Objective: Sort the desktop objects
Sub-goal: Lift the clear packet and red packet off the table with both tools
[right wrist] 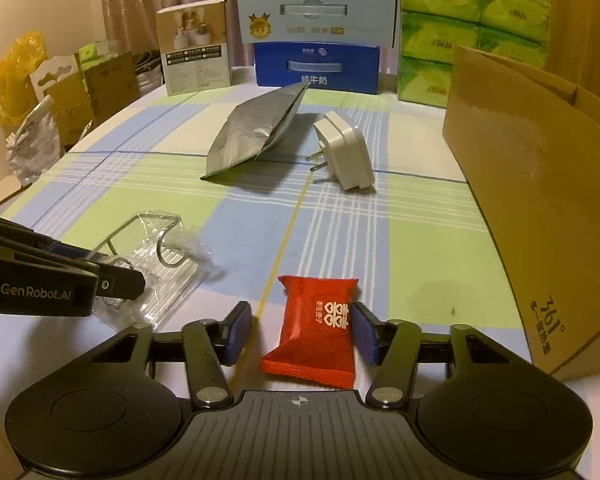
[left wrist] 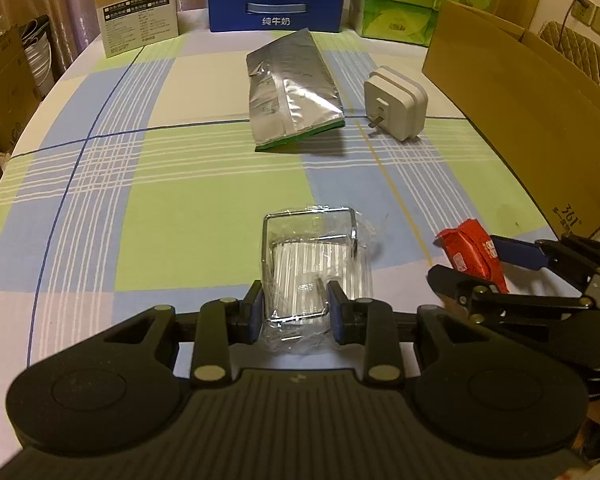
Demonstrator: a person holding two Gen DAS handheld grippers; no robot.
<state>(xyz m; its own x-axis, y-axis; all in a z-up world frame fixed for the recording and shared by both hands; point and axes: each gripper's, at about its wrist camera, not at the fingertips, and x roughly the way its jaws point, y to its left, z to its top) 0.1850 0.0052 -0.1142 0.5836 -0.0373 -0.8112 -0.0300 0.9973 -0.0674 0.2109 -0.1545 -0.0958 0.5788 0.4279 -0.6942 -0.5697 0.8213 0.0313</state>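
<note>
My left gripper is clamped on the plastic-wrapped wire holder, pads pressed against both its sides, low over the checked tablecloth. My right gripper straddles the red candy packet; right pad touches its edge, left pad stands clear, so no grip that I can confirm. Beyond lie a silver foil pouch and, just beside it, a white plug adapter. A cardboard box stands at the right.

Your table wears a checked green-and-blue cloth. Near you lie a clear wrapped packet and a red sachet; farther off, a silver pouch beside a white plug adapter, with a cardboard box right.
</note>
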